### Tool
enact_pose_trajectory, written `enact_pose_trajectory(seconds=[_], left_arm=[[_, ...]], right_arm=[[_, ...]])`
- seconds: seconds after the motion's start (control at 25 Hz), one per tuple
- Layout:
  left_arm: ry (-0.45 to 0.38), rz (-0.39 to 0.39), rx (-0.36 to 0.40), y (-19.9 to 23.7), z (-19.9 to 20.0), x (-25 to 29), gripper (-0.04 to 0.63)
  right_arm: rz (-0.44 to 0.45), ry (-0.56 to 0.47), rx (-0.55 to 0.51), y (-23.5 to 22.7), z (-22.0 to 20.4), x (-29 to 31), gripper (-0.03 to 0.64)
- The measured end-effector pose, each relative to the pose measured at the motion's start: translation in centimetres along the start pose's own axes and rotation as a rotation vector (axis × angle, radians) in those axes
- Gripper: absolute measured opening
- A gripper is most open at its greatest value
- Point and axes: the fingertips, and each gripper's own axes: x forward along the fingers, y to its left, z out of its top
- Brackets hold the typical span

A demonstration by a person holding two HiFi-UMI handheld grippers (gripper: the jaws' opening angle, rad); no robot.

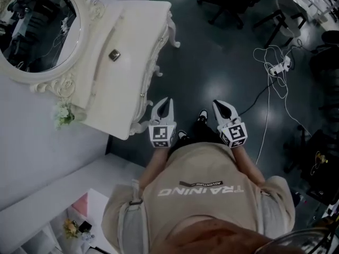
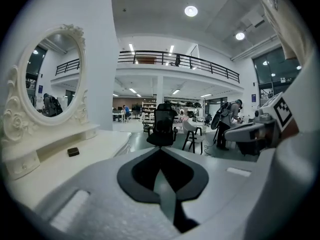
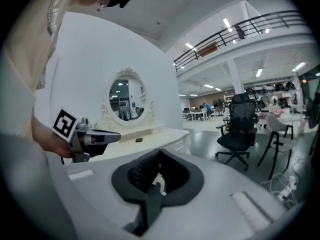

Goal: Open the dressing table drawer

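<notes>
Drawer (image 1: 150, 73) of the cream-white, scroll-carved dressing table (image 1: 130, 30) sits in the table's front apron, which the head view shows almost edge-on at upper left; the front looks flush, so the drawer appears shut, though its seams are too small to make out. A glossy dark grey floor (image 1: 222, 52) fills the rest of that view. The person's beige printed shirt (image 1: 201, 194) takes up the lower middle, with both forearms bent forward from it at waist height. On the back of the table stands an oval mirror in an ornate white frame (image 1: 37, 28). The left gripper (image 1: 165, 105) and right gripper (image 1: 221, 108), both white with dark inner pads, are held side by side, pointing ahead and tipped slightly downward. The left one hovers near the table's near front corner without touching it; the right one is well apart from the table, over bare floor. Each gripper's own view shows its jaws pressed together at the tips with nothing between them. A white cable with a power strip (image 1: 279, 66) lies on the floor at right. A sprig of pale artificial flowers (image 1: 63, 114) hangs at the table's near left edge, and a small dark square object (image 1: 114, 55) rests on the tabletop.
</notes>
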Motion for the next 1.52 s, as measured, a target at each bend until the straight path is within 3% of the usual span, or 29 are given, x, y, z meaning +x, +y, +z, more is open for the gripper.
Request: enact_pose_trajectory(seconds=[0.2,0.36,0.52,0.64,0.88,1.16,1.52], left_arm=[[0.022,-0.031,0.021,-2.4,3.7,4.4,0.008],[0.015,0.006,0.026,-2.8,5.3,7.5,0.008],[0.011,0.025,0.023,-3.7,5.7,11.7,0.008],[0.028,0.022,0.021,-4.3,5.8,13.0,0.008],[0.033,0.032,0.025,-3.0,6.9,17.5,0.008],[0.051,-0.029,0.015,-1.2,6.2,23.8,0.008],[-0.003,-0.075,-0.027,4.5,10.2,33.8,0.008]], right_arm=[[-0.022,-0.030,0.055,-7.0,2.8,2.9,0.003],[0.014,-0.056,0.075,-10.5,3.8,4.8,0.004],[0.041,-0.064,-0.045,-13.5,3.9,7.1,0.003],[0.069,-0.058,-0.028,-14.3,3.9,8.1,0.003],[0.078,-0.037,-0.027,-17.0,3.6,11.8,0.003],[0.087,-0.023,-0.011,-18.8,4.3,16.1,0.003],[0.056,-0.002,-0.086,-22.9,10.1,23.9,0.004]])
